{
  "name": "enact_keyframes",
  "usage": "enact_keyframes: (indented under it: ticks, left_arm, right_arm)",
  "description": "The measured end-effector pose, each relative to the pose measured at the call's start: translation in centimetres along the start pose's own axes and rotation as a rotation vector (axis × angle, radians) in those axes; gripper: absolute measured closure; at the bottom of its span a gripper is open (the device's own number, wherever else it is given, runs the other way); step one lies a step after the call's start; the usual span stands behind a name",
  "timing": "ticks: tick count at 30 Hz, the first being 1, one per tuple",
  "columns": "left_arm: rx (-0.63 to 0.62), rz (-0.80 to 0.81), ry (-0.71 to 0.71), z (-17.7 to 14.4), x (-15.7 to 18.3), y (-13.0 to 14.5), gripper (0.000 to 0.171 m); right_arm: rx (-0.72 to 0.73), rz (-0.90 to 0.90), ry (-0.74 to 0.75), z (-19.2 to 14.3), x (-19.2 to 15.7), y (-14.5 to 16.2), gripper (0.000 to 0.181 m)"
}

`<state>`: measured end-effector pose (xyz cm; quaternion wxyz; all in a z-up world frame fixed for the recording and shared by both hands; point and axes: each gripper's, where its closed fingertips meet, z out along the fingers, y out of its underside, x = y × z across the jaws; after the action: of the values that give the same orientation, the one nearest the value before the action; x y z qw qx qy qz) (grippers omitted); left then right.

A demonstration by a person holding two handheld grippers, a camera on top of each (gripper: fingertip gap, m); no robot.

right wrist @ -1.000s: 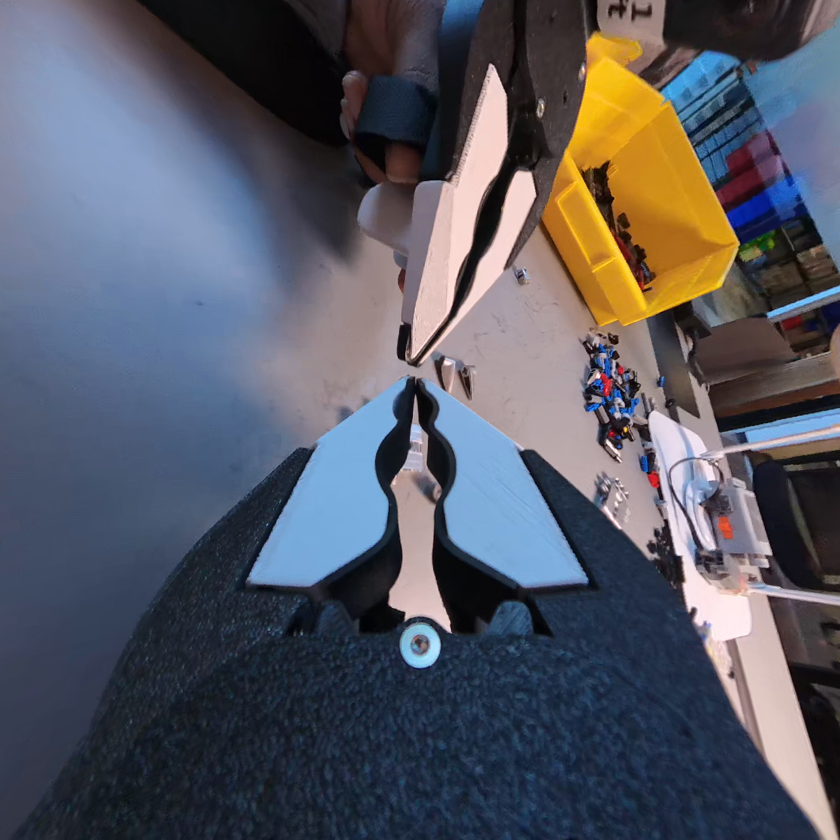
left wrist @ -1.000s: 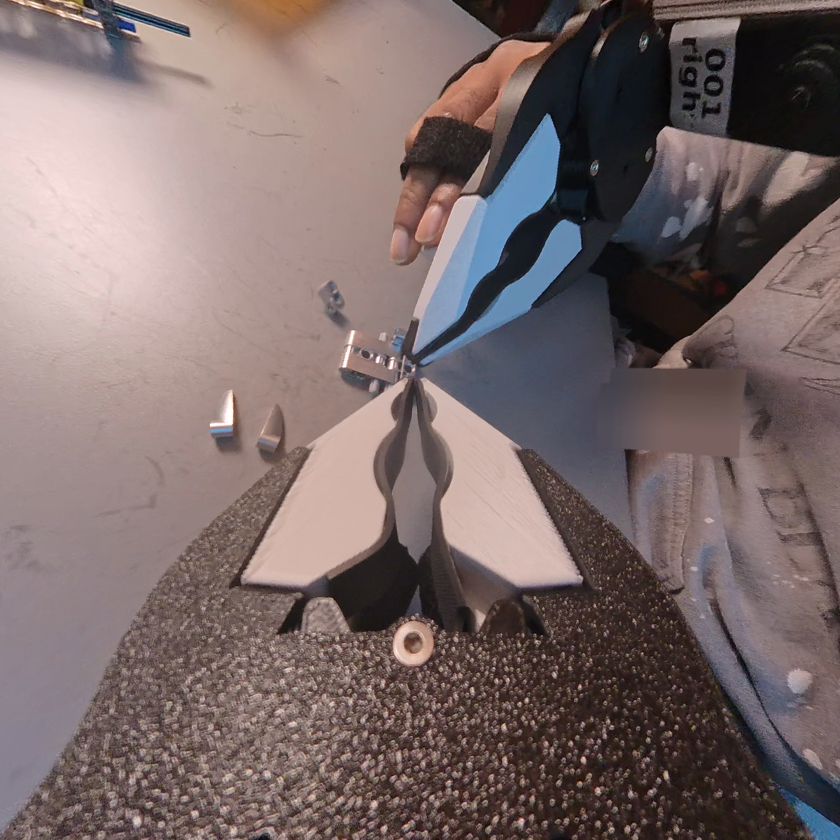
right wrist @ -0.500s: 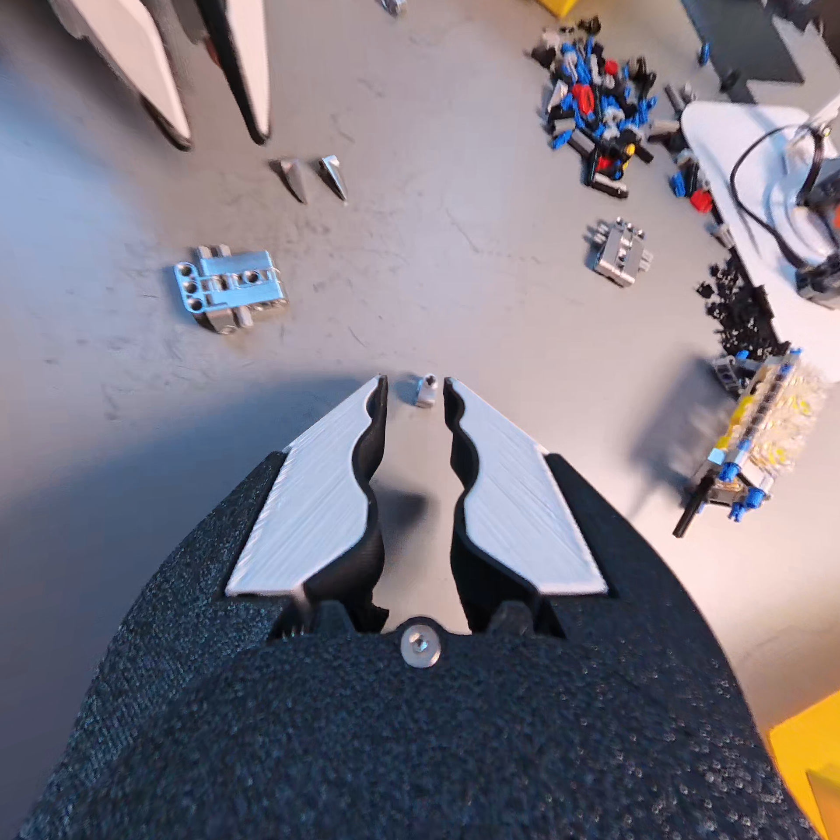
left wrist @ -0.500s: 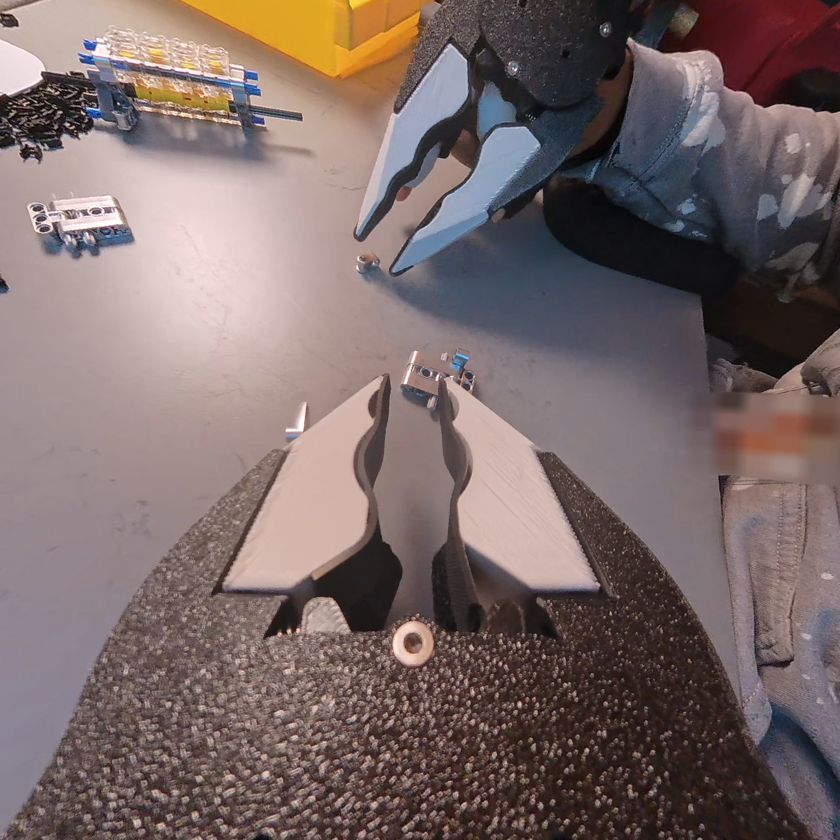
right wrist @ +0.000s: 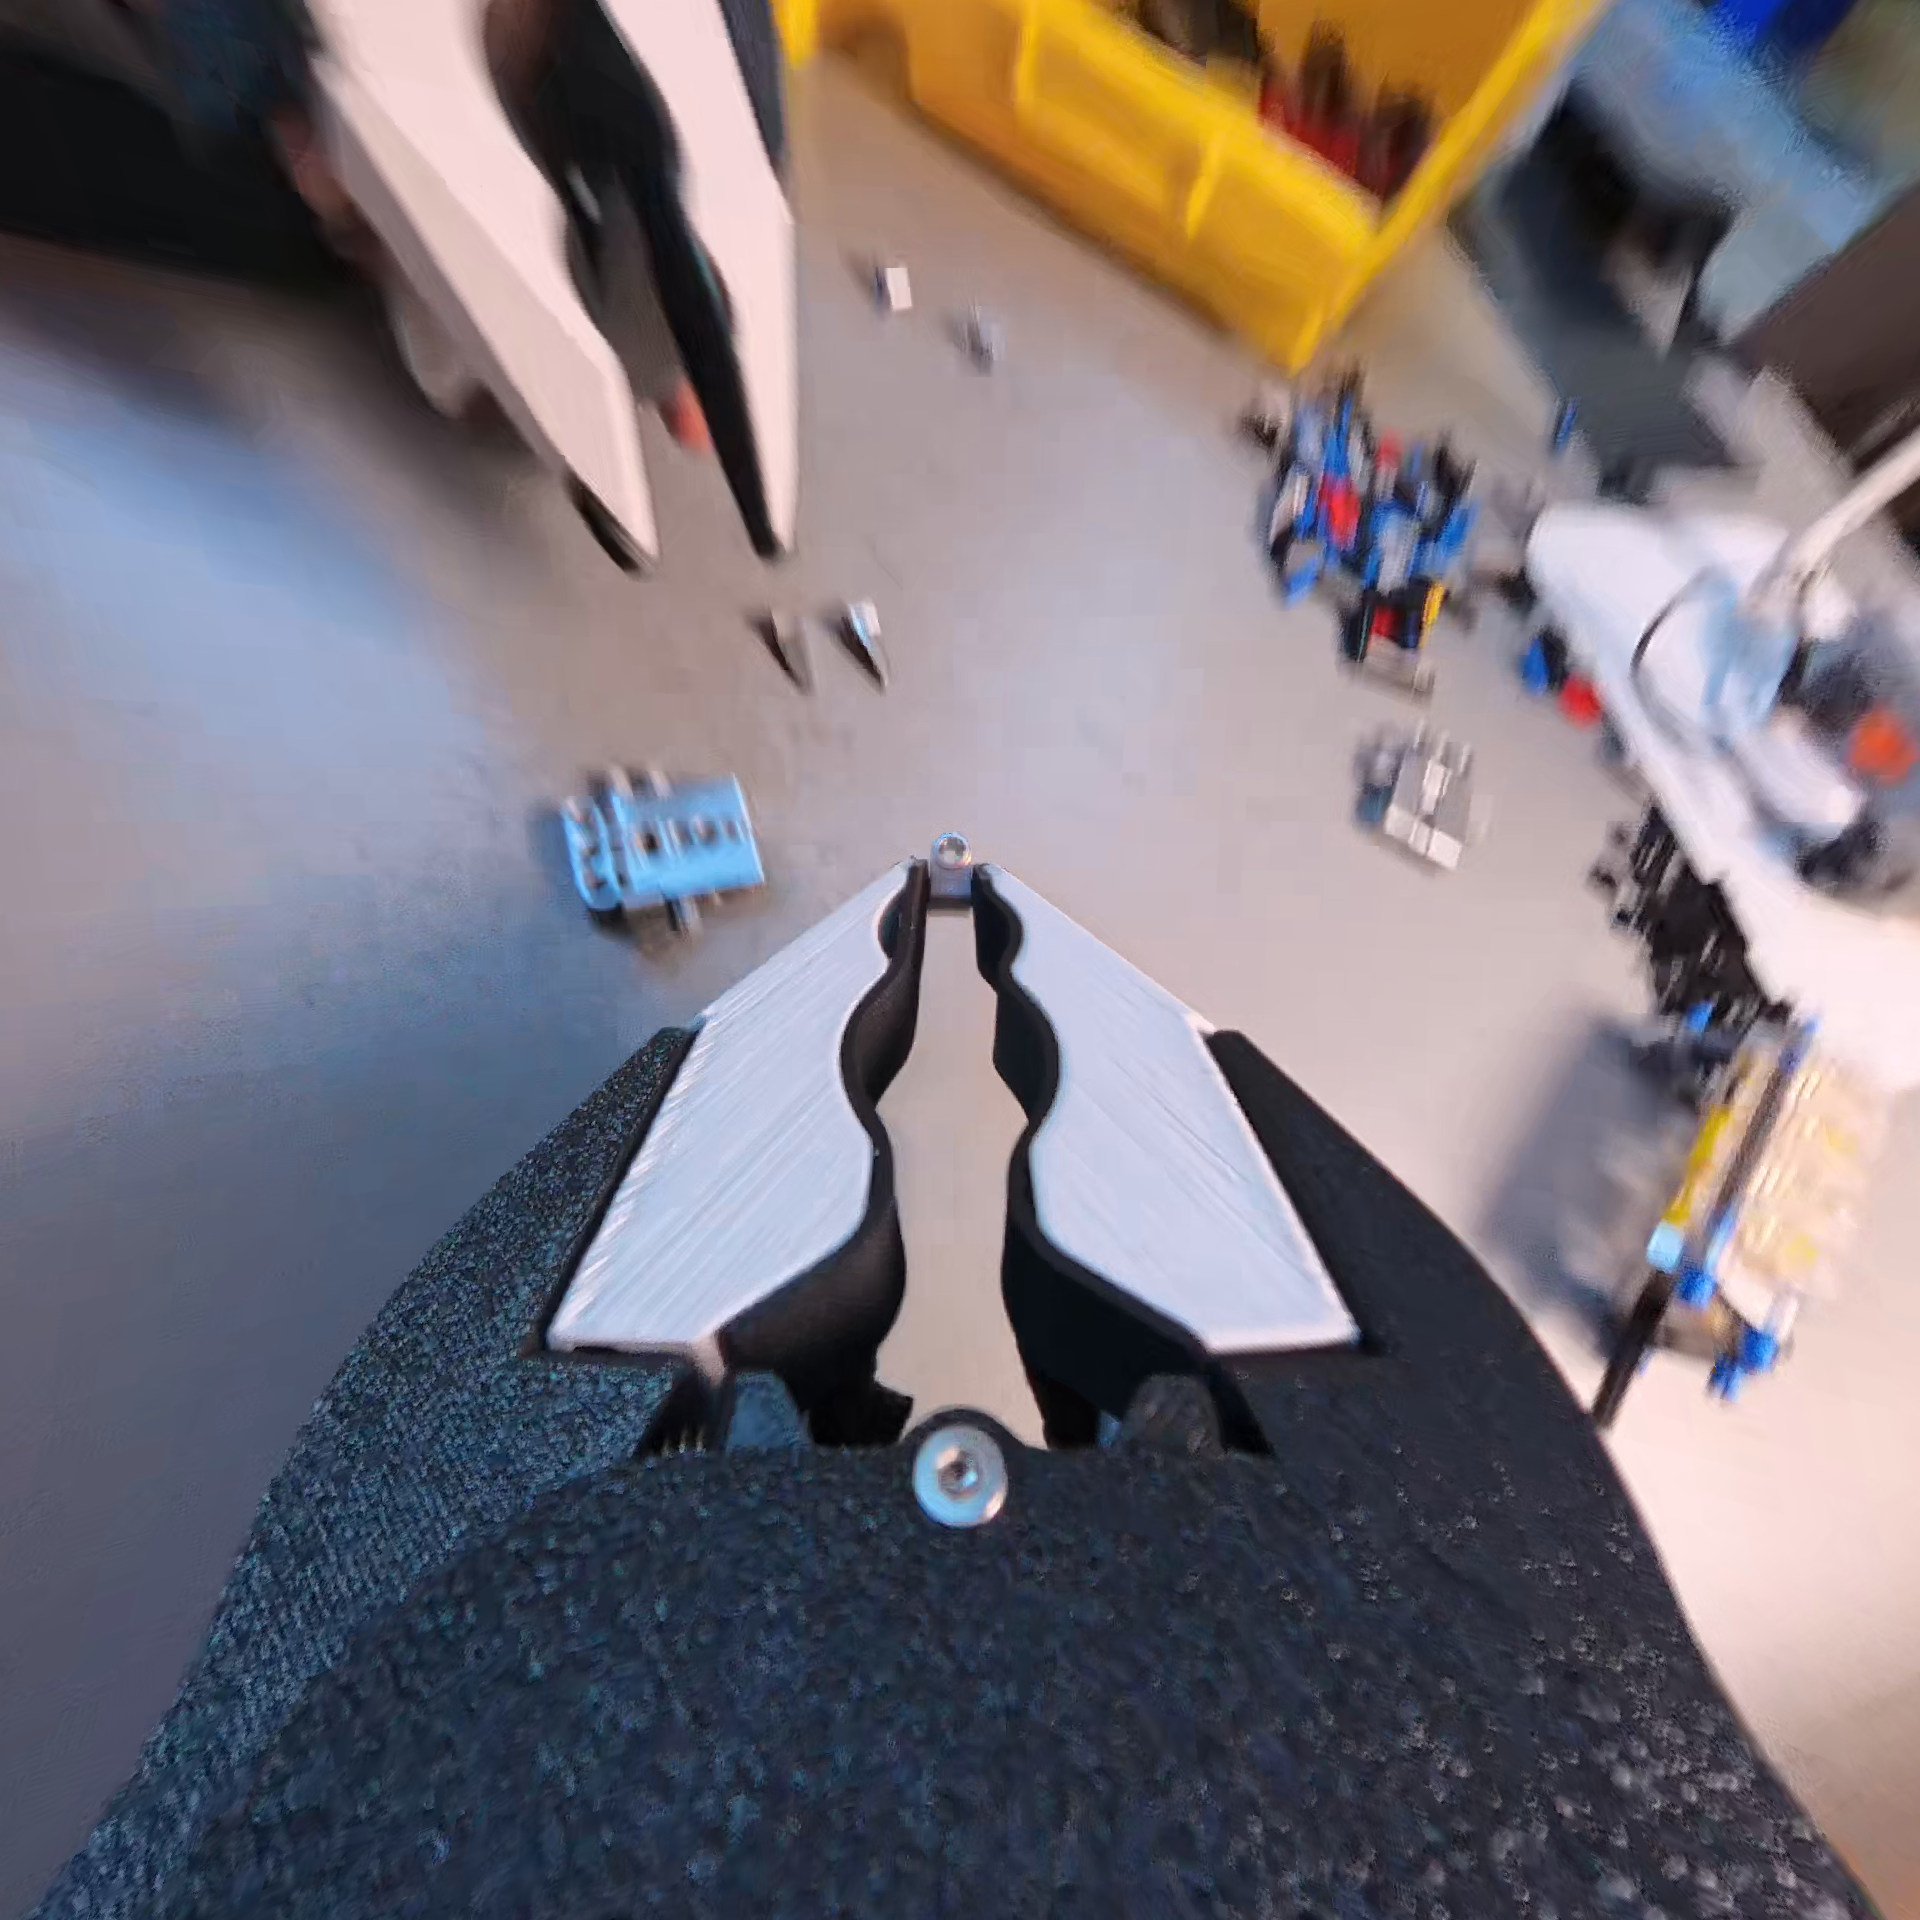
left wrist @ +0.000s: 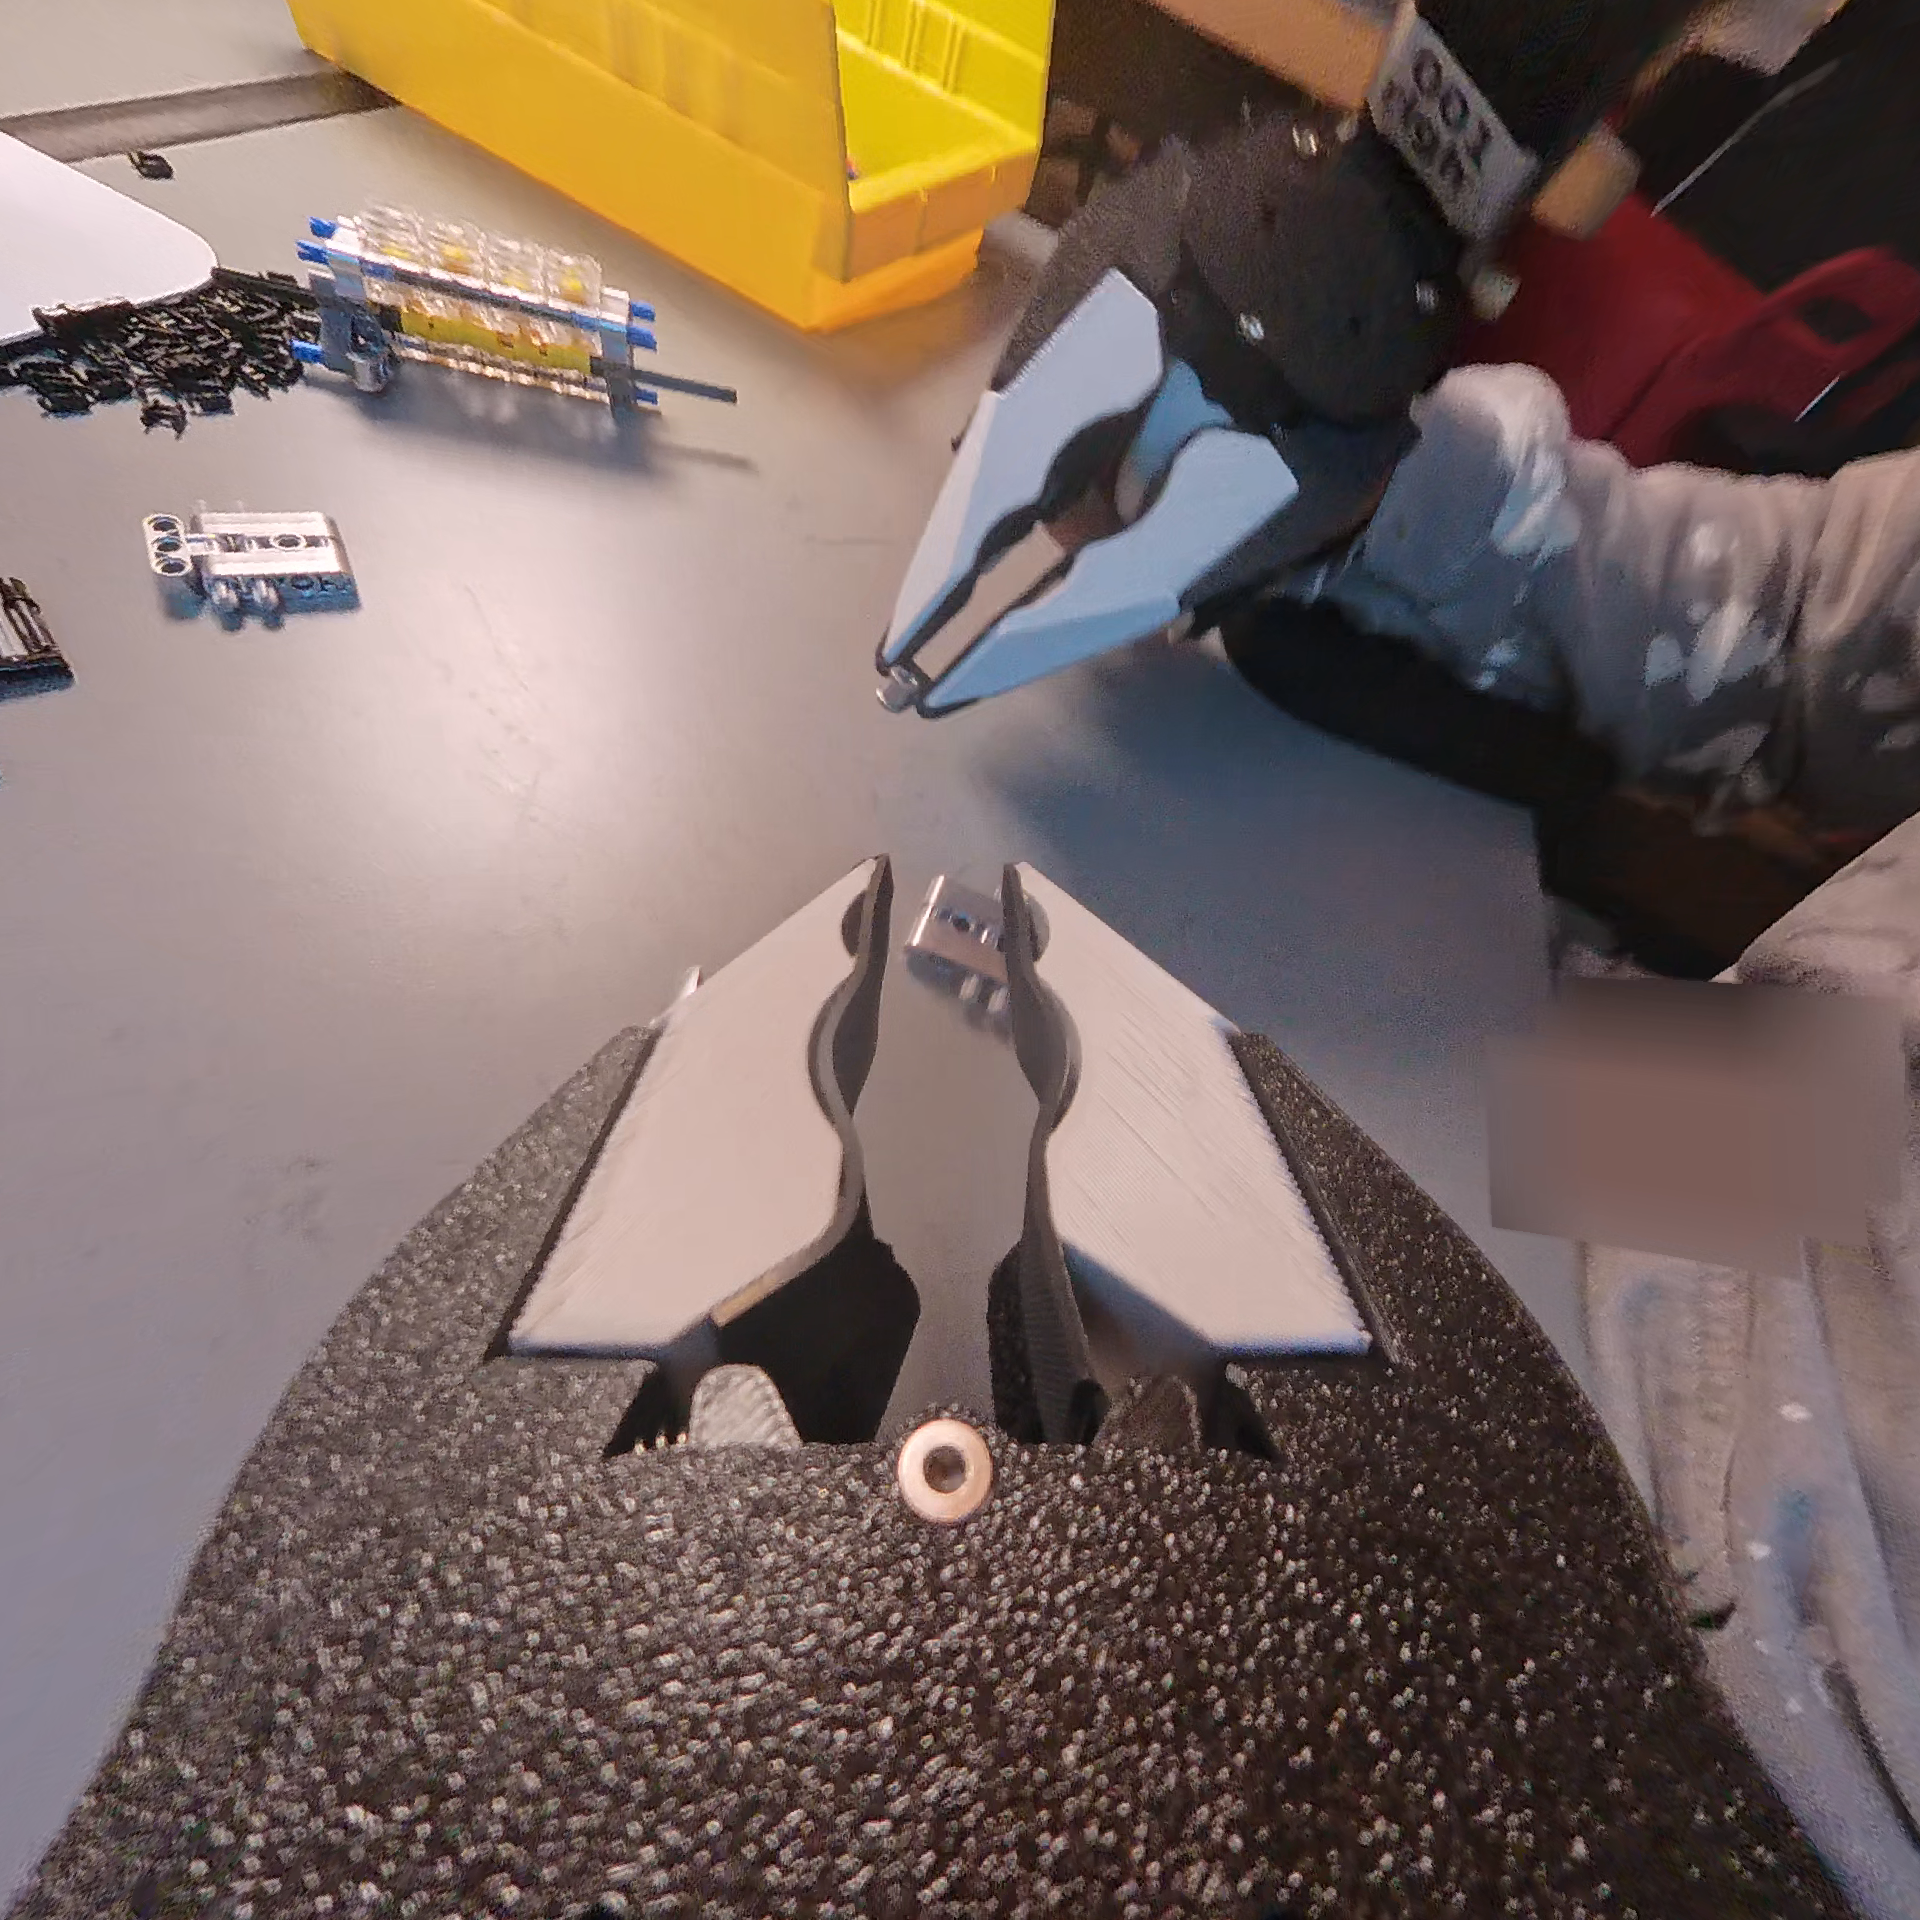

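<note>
Closest in, my left gripper (left wrist: 948,871) has its fingers spread, hovering over the grey table (left wrist: 416,883), with a grey beam block (left wrist: 956,935) sitting in the gap between the tips. Can't tell if either tip actually touches it. Up at 12 o'clock my right gripper (right wrist: 949,883) is pinching a small grey connector (right wrist: 949,854) right at its tips, looks clear of the table. Further out at 10 o'clock there's another grey block (left wrist: 255,556), then a clear-and-yellow build (left wrist: 478,312) at 11, and the yellow bin (left wrist: 727,135) behind it.
</note>
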<state>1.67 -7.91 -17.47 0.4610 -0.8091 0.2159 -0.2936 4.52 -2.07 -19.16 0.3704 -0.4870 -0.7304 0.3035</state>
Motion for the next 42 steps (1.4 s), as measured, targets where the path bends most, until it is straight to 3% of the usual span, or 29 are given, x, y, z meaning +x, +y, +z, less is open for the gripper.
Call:
enact_keyframes:
  ticks: [3, 7, 16, 24, 31, 35, 42]
  left_arm:
    - [0.118, -0.133, 0.079, -0.5, 0.5, -1.9, 0.151]
    - [0.212, -0.275, 0.215, -1.1, 1.5, -3.3, 0.151]
    - [0.218, -0.324, 0.272, -1.2, 2.0, -3.3, 0.164]
    - [0.265, -0.402, 0.386, -1.9, 2.6, -3.9, 0.165]
    - [0.257, -0.382, 0.376, -1.7, 2.7, -3.8, 0.165]
    - [0.220, -0.199, 0.245, -1.5, 2.3, -3.4, 0.164]
    - [0.081, 0.492, -0.256, -0.7, 0.3, -2.0, 0.152]
  right_arm:
    - [0.182, -0.108, 0.006, -0.2, -2.1, -4.5, 0.174]
    - [0.230, -0.269, 0.095, 0.0, -3.3, -6.8, 0.174]
    - [0.251, -0.372, 0.175, -0.3, -3.8, -7.8, 0.174]
    - [0.316, -0.304, 0.137, -0.9, -3.9, -8.3, 0.173]
    - [0.311, -0.291, 0.130, -0.9, -4.0, -8.2, 0.174]
    - [0.310, -0.109, 0.049, -0.7, -3.9, -7.9, 0.174]
    - [0.224, 0.374, -0.161, 0.3, -3.2, -6.5, 0.174]
